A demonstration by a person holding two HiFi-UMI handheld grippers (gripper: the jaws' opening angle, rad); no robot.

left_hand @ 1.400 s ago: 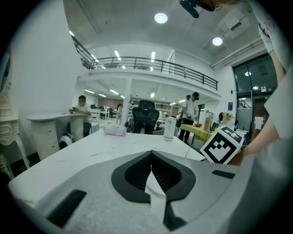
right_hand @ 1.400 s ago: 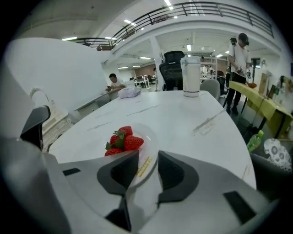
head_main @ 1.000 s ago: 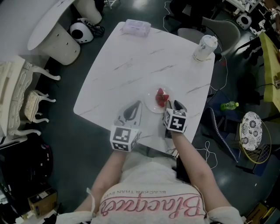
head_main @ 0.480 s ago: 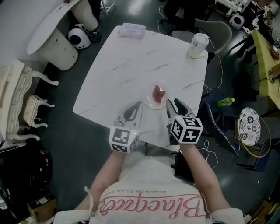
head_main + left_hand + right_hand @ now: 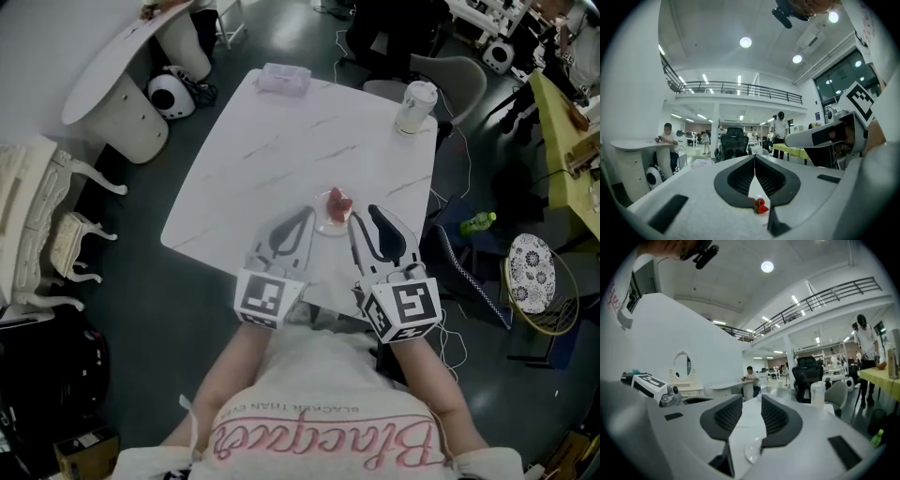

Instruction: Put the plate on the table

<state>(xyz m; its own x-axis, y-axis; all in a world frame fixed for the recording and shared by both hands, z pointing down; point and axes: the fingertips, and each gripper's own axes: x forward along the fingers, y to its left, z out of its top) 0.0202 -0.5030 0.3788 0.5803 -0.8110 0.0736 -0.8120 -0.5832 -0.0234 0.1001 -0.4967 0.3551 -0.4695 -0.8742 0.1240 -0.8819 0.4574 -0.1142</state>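
While the plate (image 5: 324,223) with strawberries (image 5: 338,202) sits on the white tabletop (image 5: 272,141) near its front edge, left gripper (image 5: 307,216) fingers are pressed together, empty; right gripper (image 5: 365,214) fingers spread, empty, just beside plate.

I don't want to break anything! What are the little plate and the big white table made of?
Plate: probably glass or clear plastic with a shiny finish. Its rim looks see-through in the right gripper view, with the white top showing through it.
Table: a smooth white top with thin grey veins, so it looks like marble. It could also be a printed marble pattern.
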